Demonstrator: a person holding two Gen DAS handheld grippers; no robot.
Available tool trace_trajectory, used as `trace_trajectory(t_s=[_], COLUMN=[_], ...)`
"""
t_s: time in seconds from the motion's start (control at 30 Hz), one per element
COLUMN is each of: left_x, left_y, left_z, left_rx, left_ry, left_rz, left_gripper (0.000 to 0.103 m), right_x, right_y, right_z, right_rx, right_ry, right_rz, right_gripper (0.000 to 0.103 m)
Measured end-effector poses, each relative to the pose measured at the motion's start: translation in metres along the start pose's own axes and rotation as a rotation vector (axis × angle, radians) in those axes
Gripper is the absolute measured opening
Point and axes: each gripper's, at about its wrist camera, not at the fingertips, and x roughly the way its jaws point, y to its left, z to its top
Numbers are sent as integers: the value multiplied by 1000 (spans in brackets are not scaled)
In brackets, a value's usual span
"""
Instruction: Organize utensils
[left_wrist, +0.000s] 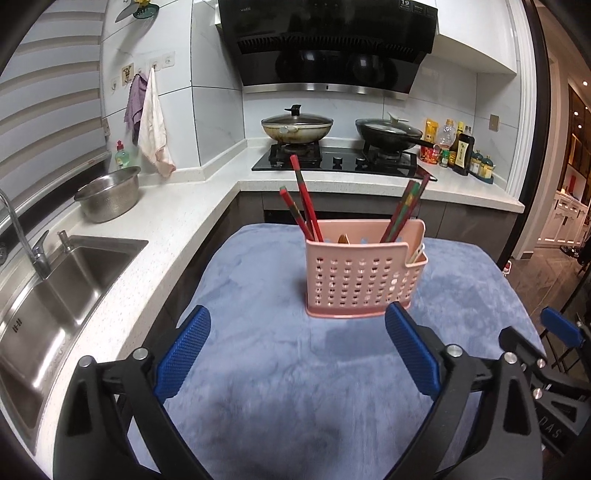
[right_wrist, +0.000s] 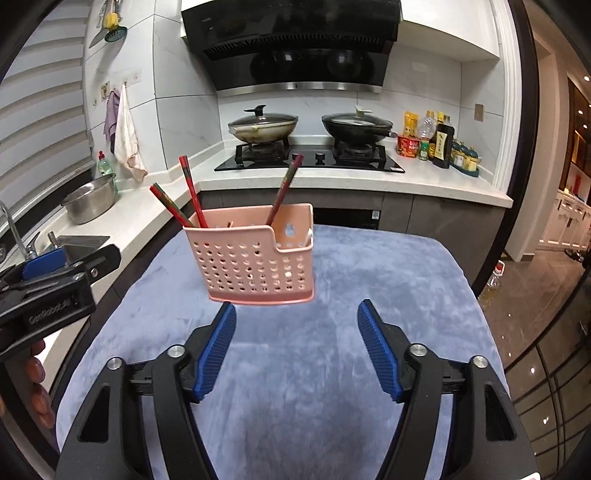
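Note:
A pink perforated utensil holder (left_wrist: 364, 271) stands upright on a blue-grey cloth (left_wrist: 280, 376); it also shows in the right wrist view (right_wrist: 255, 260). Red chopsticks (left_wrist: 303, 201) lean out of its left side and another pair (left_wrist: 404, 210) out of its right side; they also show in the right wrist view (right_wrist: 192, 192). A pale utensil sits in the small side pocket (left_wrist: 417, 253). My left gripper (left_wrist: 297, 332) is open and empty just in front of the holder. My right gripper (right_wrist: 297, 321) is open and empty, also in front of it.
A steel sink (left_wrist: 55, 295) with a tap and a steel colander bowl (left_wrist: 109, 197) are on the left counter. A hob with two lidded pans (left_wrist: 297, 127) is behind. Sauce bottles (left_wrist: 461, 151) stand at the back right. The cloth's right edge drops to the floor.

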Motion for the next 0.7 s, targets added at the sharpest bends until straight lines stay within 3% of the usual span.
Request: trace_trajectory(t_s=[0.3, 0.53, 0.7], left_x=[2, 5, 5], left_y=[1, -3, -5], left_z=[-25, -42, -50], left_rx=[17, 34, 44], left_ry=[56, 87, 101], left_rz=[4, 11, 20], left_gripper=[93, 94, 95], right_x=[-8, 0, 0], right_y=[2, -5, -9], right_z=[-21, -37, -45], right_rx=[-34, 1, 7], right_ry=[3, 74, 78], right_rz=[-59, -24, -30], right_gripper=[82, 84, 89])
